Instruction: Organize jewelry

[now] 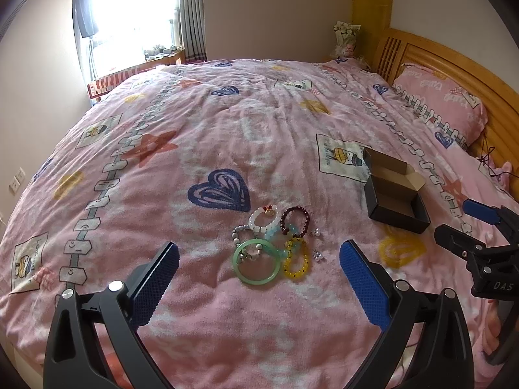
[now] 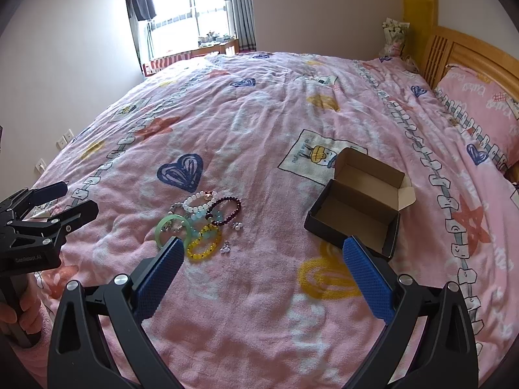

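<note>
A pile of jewelry lies on the pink bedspread: a green bangle (image 1: 257, 261) (image 2: 171, 230), a yellow bead bracelet (image 1: 296, 260) (image 2: 203, 242), a dark red bead bracelet (image 1: 294, 221) (image 2: 225, 210), a white bead bracelet (image 1: 264, 218) (image 2: 199, 202), a light blue one (image 1: 275, 234), and small earrings (image 1: 318, 255) (image 2: 225, 247). An open black box (image 1: 394, 191) (image 2: 355, 204) with a brown inside sits to the right, empty. My left gripper (image 1: 259, 267) (image 2: 61, 201) is open just short of the pile. My right gripper (image 2: 262, 259) (image 1: 460, 220) is open, between pile and box.
A pink pillow (image 1: 442, 100) (image 2: 480, 113) leans on the wooden headboard (image 1: 454, 64) at the right. A window (image 1: 129, 16) and a striped bench are beyond the bed's far left. A flower bouquet (image 2: 394, 37) stands in the far corner.
</note>
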Available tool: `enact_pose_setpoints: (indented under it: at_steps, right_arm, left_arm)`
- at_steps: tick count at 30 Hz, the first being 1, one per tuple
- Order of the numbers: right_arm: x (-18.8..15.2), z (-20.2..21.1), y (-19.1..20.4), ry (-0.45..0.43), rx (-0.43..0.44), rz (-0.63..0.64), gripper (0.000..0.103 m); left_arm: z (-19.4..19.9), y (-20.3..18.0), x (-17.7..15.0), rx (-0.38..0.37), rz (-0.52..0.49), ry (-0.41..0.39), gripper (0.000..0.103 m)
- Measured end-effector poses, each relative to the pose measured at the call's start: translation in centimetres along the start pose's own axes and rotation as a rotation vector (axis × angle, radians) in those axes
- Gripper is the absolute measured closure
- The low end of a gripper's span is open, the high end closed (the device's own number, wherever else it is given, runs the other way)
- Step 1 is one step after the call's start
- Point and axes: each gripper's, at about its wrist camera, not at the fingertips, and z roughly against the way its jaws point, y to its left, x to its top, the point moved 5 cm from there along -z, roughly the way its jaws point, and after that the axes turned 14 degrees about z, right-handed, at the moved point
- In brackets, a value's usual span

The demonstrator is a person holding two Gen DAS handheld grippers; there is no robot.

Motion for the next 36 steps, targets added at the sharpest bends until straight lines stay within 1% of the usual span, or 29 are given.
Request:
enact_pose_setpoints:
  at_steps: [8, 11, 14, 15, 16, 17, 18, 19, 20, 21, 22, 24, 26, 27, 28, 29, 30, 32, 34, 35, 36]
  right_arm:
    - [-0.1, -0.1, 0.0, 0.006, 0.001, 0.005, 0.007]
    - [0.0, 0.0, 0.1, -0.009, -0.006, 0.01, 0.007]
    - [0.4, 0.5, -0.2, -0.068, -0.029, 0.004, 0.007]
    - [0.5, 0.8, -0.7, -0.112, -0.062, -0.026, 0.007]
    - [0.5, 1.0, -1.0, -0.146, -0.076, -0.045, 0.007]
    - [0.4, 1.1, -1.3, -0.19, -0.068, -0.056, 0.007]
    - [0.2, 1.1, -1.3, -0.229, -0.039, -0.054, 0.007]
    - [0.0, 0.6, -1.2, -0.242, 0.002, -0.035, 0.007]
    - [-0.1, 0.0, -1.2, -0.217, 0.004, -0.02, 0.007]
    - [-0.3, -1.1, -1.2, -0.163, -0.003, -0.004, 0.007]
    - [-0.5, -2.0, -1.2, -0.128, 0.009, 0.001, 0.007]
    - [-0.7, -3.6, -1.1, -0.103, 0.049, -0.008, 0.007]
    - [-1.3, -4.8, -1.0, -0.08, 0.037, -0.031, 0.007]
    - [-1.7, -5.8, -0.9, -0.04, 0.026, -0.043, 0.007]
    - [-2.1, -6.7, -0.5, -0.014, 0.043, -0.044, 0.007]
    - [-2.3, -7.2, -0.2, -0.006, 0.067, -0.043, 0.007]
    - [-2.5, -8.1, 0.5, 0.005, 0.113, -0.038, 0.007]
    - [-2.7, -9.4, 1.3, 0.032, 0.145, -0.035, 0.007]
    - [-2.9, -10.7, 2.2, 0.057, 0.185, -0.029, 0.007]
    - [-3.0, -11.2, 2.5, 0.067, 0.2, -0.03, 0.008]
    - [-3.0, -11.4, 2.7, 0.075, 0.212, -0.033, 0.012]
  left_arm:
    - [-0.4, 0.6, 0.1, 0.002, 0.009, 0.01, 0.006]
    - [-0.6, 0.8, 0.2, 0.006, 0.009, 0.007, 0.006]
    - [-1.2, 1.1, 0.3, 0.007, 0.015, 0.004, 0.006]
    - [-1.6, 1.2, 0.4, 0.002, 0.016, 0.006, 0.006]
    - [-1.8, 1.3, 0.4, 0.001, 0.017, 0.006, 0.006]
    - [-2.0, 1.4, 0.4, 0.003, 0.018, 0.003, 0.006]
    - [-2.3, 1.5, 0.4, 0.006, 0.019, 0.001, 0.006]
    - [-2.6, 1.7, 0.4, 0.008, 0.024, 0.003, 0.006]
    - [-3.0, 1.8, 0.4, 0.001, 0.033, 0.007, 0.006]
    - [-3.4, 2.0, 0.5, -0.01, 0.045, 0.014, 0.006]
    - [-3.9, 2.3, 0.5, -0.025, 0.062, 0.019, 0.006]
    - [-4.9, 2.9, 0.3, -0.058, 0.091, 0.013, 0.006]
    - [-5.9, 3.3, -0.1, -0.086, 0.107, 0.012, 0.006]
    - [-6.5, 3.6, -0.4, -0.084, 0.118, 0.028, 0.006]
    - [-7.7, 3.9, -0.6, -0.072, 0.135, 0.068, 0.006]
    - [-8.8, 4.3, -0.9, -0.074, 0.156, 0.114, 0.006]
    - [-9.4, 4.5, -1.0, -0.083, 0.171, 0.138, 0.006]
    - [-11.0, 5.1, -1.5, -0.121, 0.218, 0.184, 0.006]
    - [-12.3, 5.5, -2.3, -0.124, 0.25, 0.234, 0.006]
    - [-12.9, 5.4, -2.8, -0.126, 0.248, 0.257, 0.009]
    - [-13.1, 5.3, -3.0, -0.125, 0.241, 0.268, 0.018]
